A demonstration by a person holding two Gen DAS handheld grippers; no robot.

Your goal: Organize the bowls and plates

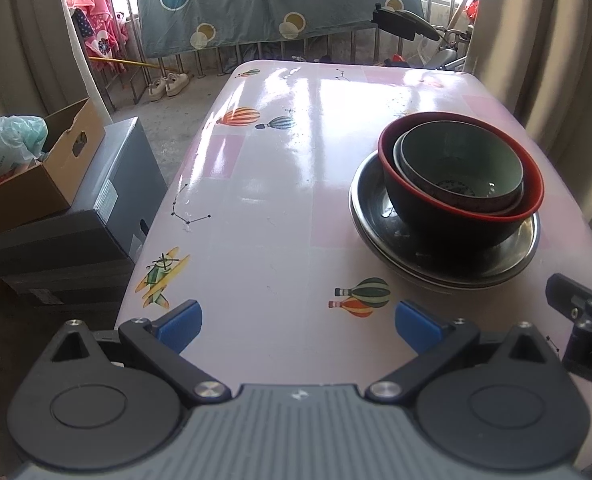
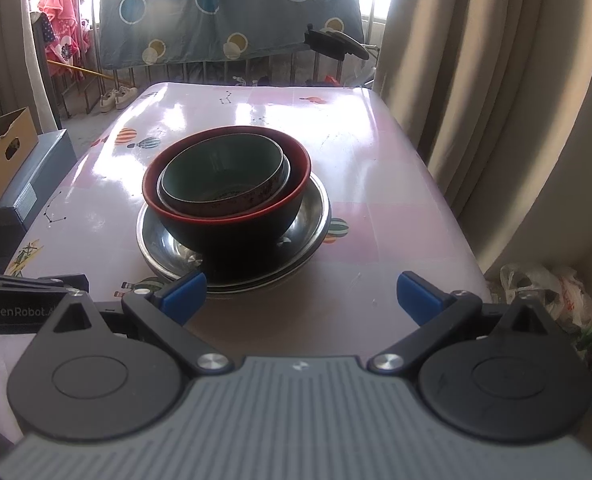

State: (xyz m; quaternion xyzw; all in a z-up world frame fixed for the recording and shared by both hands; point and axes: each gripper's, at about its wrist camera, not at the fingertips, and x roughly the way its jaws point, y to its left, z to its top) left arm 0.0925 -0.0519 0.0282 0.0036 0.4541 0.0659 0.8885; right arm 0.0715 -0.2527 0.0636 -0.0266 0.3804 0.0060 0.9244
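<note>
With nesting apparently done, grey-green ceramic bowl (image 2: 223, 174) sits inside black red-rimmed bowl (image 2: 231, 216), atop stacked steel plates (image 2: 316, 216) on pink table (image 1: 255, 220): largest lowest for stability. Left gripper (image 1: 298, 326), right gripper (image 2: 300, 294) both wide apart, empty.

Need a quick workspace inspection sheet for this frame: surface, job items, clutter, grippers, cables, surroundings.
Surface: glossy pink table with balloon prints, glare at far end.
Job's things: green bowl nested in red-rimmed black bowl, on stacked metal plates.
Clutter: nothing seen on the table.
Grippers: left gripper and right gripper both open, empty.
Cables: nothing seen.
Surroundings: cardboard box, curtains, hanging dotted sheet, plastic bags.
</note>
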